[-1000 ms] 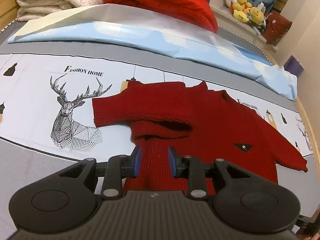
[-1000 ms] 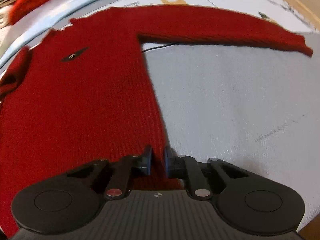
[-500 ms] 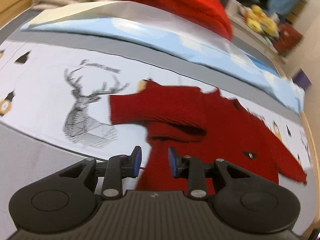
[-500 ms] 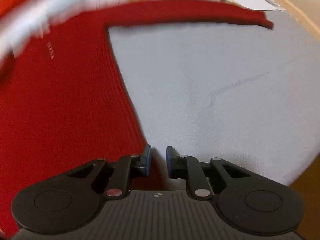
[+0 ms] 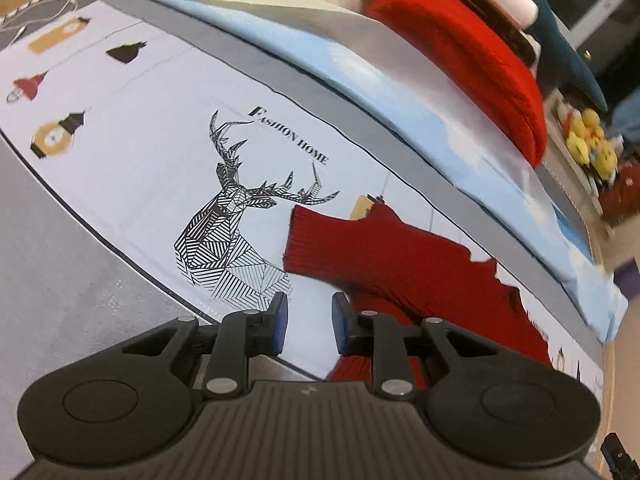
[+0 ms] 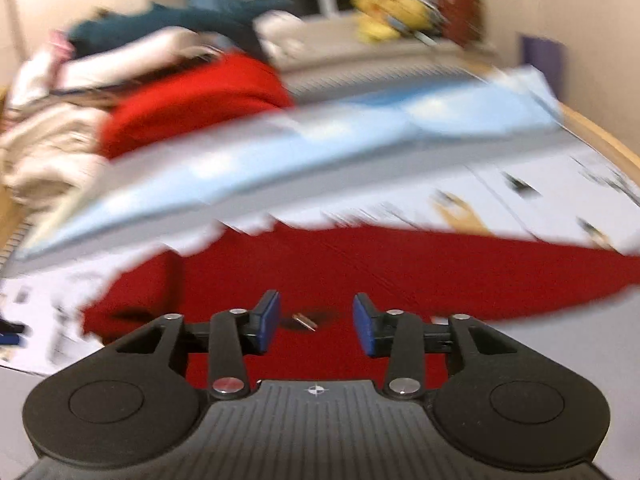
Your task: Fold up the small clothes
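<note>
The red sweater (image 5: 400,256) lies spread on the printed sheet (image 5: 132,152), just right of the deer drawing (image 5: 236,232). One sleeve (image 5: 332,244) is already folded over the body; the other sleeve (image 6: 520,264) stretches out flat, so most folding is left. The left gripper (image 5: 306,322) has its jaws closing and nothing between them. The right gripper (image 6: 316,322) is opening above the sweater, also empty.

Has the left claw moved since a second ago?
Yes. The left claw has shifted left off the red sweater toward the deer print, jaws closing on nothing.
</note>
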`<state>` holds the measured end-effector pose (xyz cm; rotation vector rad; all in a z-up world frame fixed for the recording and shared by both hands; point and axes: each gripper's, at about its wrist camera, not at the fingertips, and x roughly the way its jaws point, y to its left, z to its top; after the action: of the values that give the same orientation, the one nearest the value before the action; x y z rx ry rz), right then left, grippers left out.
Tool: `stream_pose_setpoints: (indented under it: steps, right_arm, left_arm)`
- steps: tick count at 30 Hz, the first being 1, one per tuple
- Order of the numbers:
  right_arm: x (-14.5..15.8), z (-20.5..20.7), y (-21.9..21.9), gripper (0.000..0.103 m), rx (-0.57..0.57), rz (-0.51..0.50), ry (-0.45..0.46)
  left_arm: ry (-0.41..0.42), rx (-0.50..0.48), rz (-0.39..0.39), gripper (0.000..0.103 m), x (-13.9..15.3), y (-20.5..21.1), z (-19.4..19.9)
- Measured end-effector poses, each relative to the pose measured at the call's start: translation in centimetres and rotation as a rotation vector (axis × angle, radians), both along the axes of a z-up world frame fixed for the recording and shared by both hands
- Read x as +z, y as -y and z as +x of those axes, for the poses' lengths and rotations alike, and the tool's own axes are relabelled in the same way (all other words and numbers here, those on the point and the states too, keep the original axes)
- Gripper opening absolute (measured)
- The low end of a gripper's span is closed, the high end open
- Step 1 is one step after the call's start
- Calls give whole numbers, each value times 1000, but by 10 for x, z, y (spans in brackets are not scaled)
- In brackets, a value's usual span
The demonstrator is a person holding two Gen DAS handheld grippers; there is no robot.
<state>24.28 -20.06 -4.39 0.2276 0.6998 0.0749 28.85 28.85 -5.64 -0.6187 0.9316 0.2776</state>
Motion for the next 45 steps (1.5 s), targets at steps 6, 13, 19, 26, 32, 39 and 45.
stream_pose_setpoints:
  steps: [6, 13, 19, 26, 32, 39, 45]
  right_arm:
    - [-35, 30, -32, 45, 29, 95, -77]
    - [-49, 25, -35, 45, 145, 86, -117]
    - [-65, 36, -32, 45, 113, 132, -189]
    - [-73, 48, -38, 45, 119, 103, -209]
    - [-78, 53, -47, 45, 113, 103, -243]
    - [-77, 51, -64, 45, 142, 78, -249]
    - [-82, 50, -68, 45, 139, 86, -273]
  left_arm:
    - [30, 64, -110, 26, -29, 4, 15]
    - [89, 192, -368, 41, -84, 8, 41]
    - [83, 228, -462, 47, -118, 18, 68]
    - [138, 155, -67, 12, -70, 10, 78]
    - [-204, 698, 856, 21, -9, -68, 34]
    - [-26, 300, 459, 25, -29, -56, 43]
    - [-122, -59, 89, 29, -80, -8, 65]
